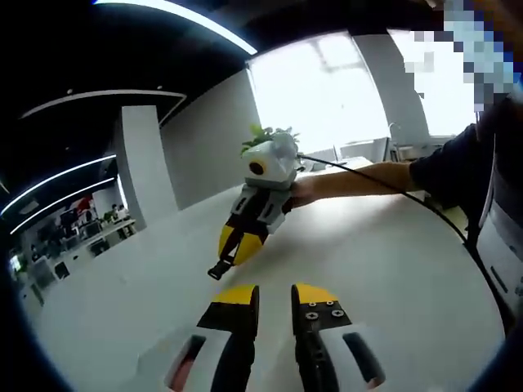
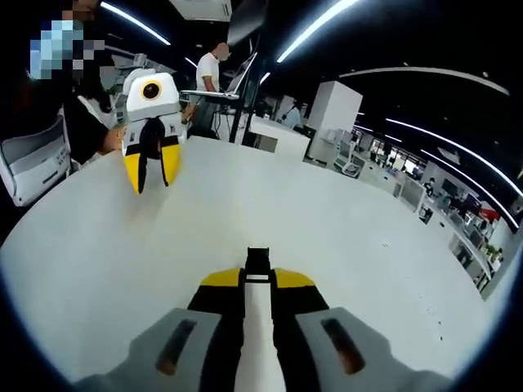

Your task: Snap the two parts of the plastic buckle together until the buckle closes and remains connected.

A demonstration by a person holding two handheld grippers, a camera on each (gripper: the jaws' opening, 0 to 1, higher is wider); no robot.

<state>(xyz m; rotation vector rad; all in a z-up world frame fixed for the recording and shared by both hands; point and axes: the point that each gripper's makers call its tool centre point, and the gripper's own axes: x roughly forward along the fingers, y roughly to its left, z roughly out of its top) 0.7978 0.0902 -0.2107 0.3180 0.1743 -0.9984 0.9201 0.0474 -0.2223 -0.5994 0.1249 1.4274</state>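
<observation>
Pre-mating step: right tongs (image 2: 258,278) clamp a black buckle part (image 2: 258,260) above mid-desk (image 2: 343,220), left tongs (image 1: 275,292) slightly parted w/ nothing visibly held, so next needs 2nd part found, aligned.

Both grippers above the worktop (image 2: 368,245), facing each other, right gripper (image 1: 233,245) with a buckle part (image 2: 258,263) between its jaws, left gripper (image 2: 149,171) well apart opposite.
</observation>
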